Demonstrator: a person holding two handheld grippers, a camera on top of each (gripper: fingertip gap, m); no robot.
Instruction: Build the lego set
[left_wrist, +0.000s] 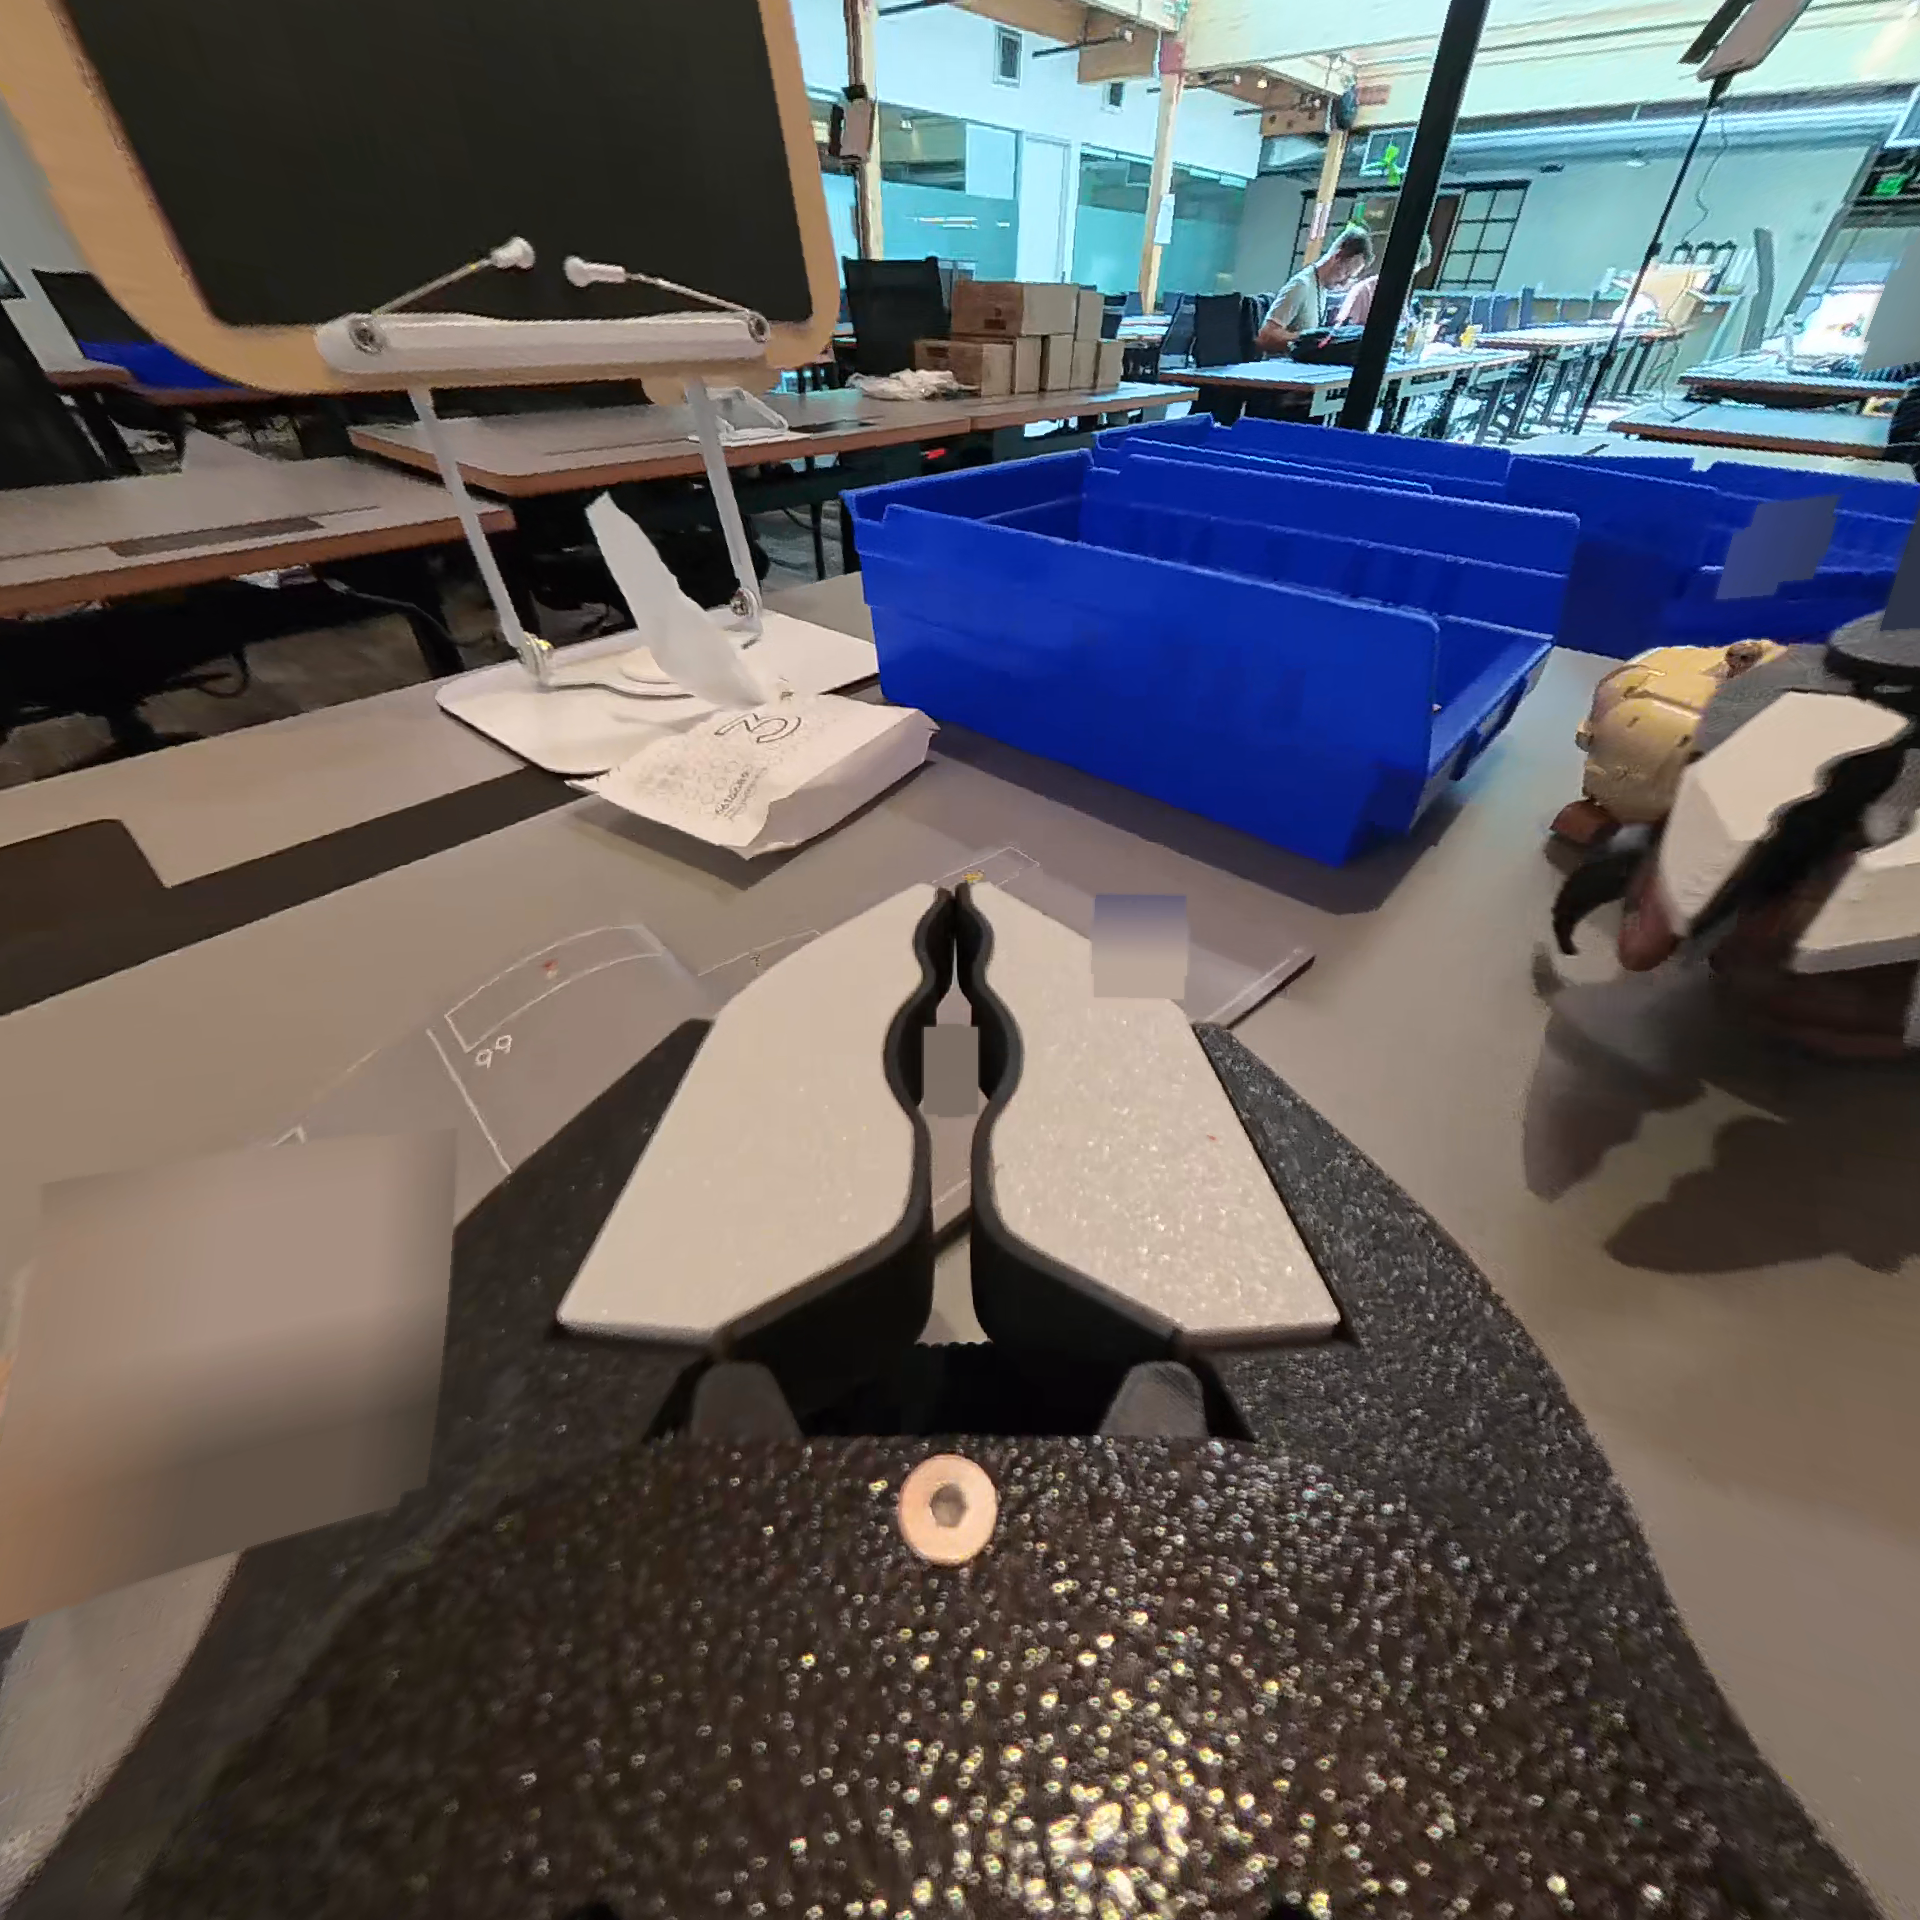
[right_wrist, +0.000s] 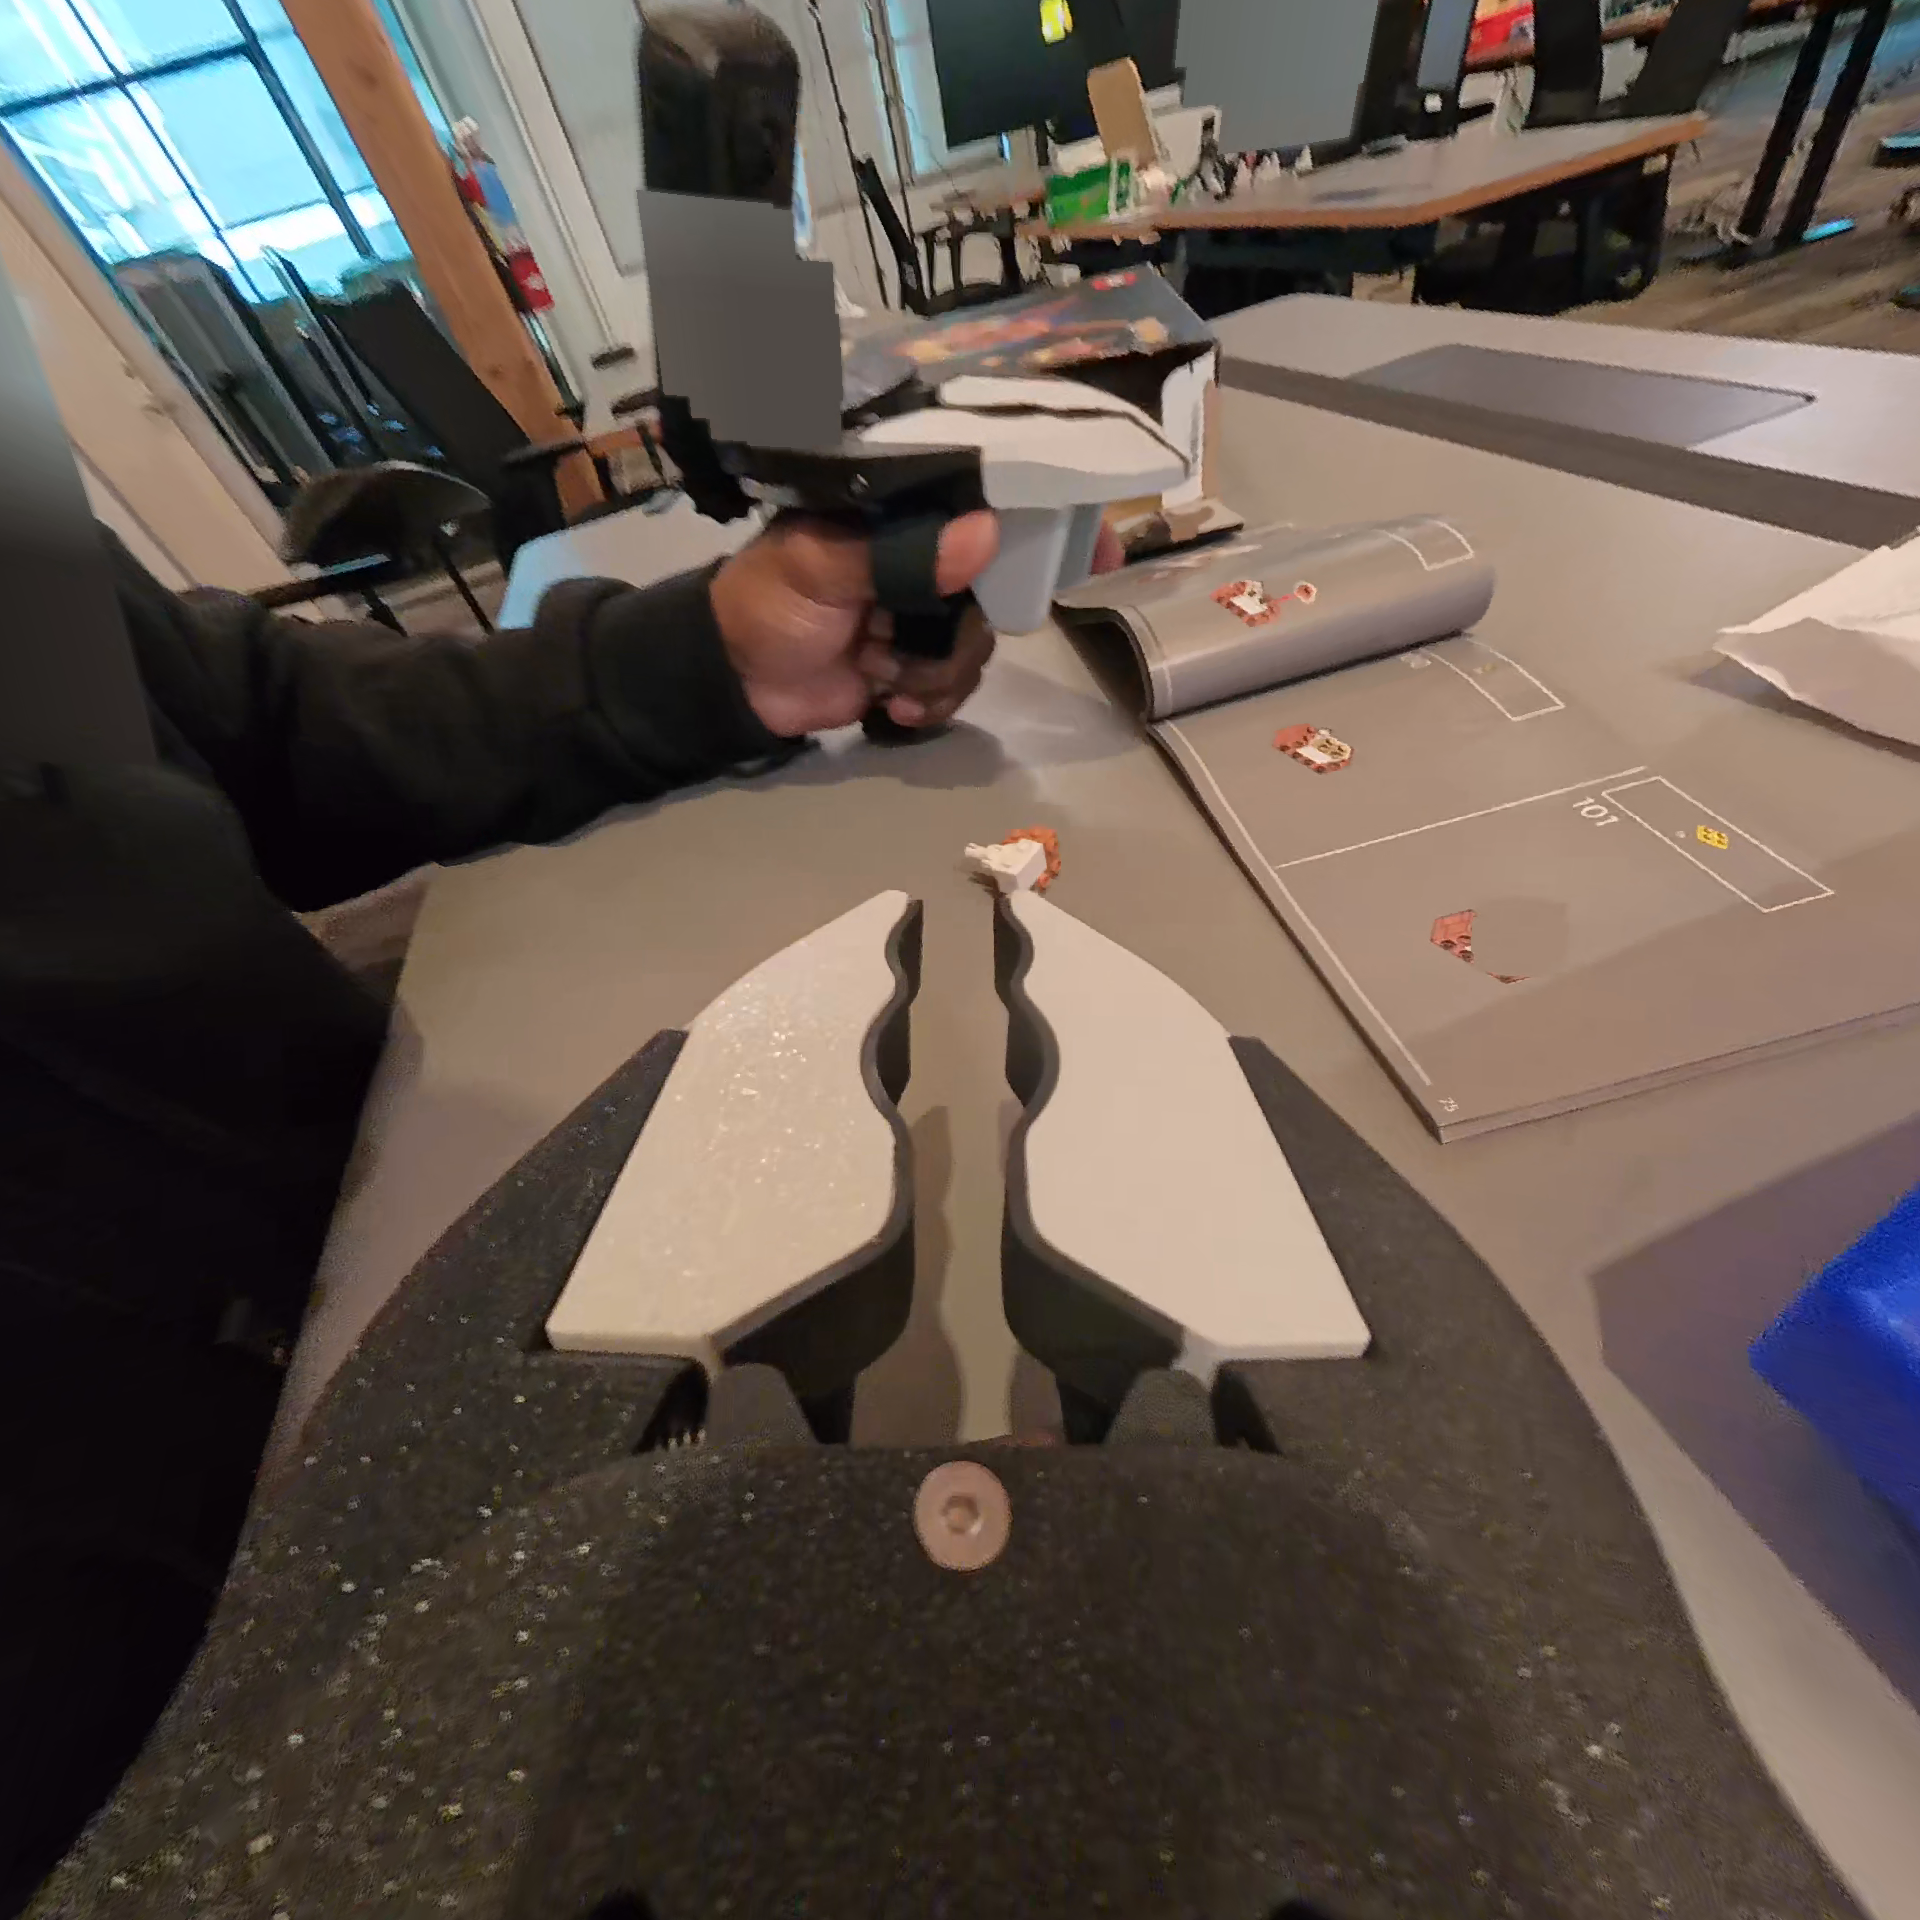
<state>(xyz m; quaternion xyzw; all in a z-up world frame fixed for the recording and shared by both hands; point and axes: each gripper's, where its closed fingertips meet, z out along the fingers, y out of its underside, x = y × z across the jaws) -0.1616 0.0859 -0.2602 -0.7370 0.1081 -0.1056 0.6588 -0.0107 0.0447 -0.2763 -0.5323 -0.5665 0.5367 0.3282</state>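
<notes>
The left hand-held gripper (left_wrist: 954, 902) is level and low over the desk (left_wrist: 1403, 1091), its two fingers pressed together at the tips with nothing between them. A hand (right_wrist: 842, 634) in a dark sleeve (right_wrist: 436, 717) grips its handle from below. The right hand-held gripper (right_wrist: 958, 906) points forward and down, its fingers (right_wrist: 800, 1091) a narrow way apart, with nothing between them.

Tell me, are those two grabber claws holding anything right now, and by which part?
Nothing is held. The left gripper is closed on air above the open booklet. The right gripper is open, with a small white-and-orange brick piece lying just beyond its fingertips.
</notes>
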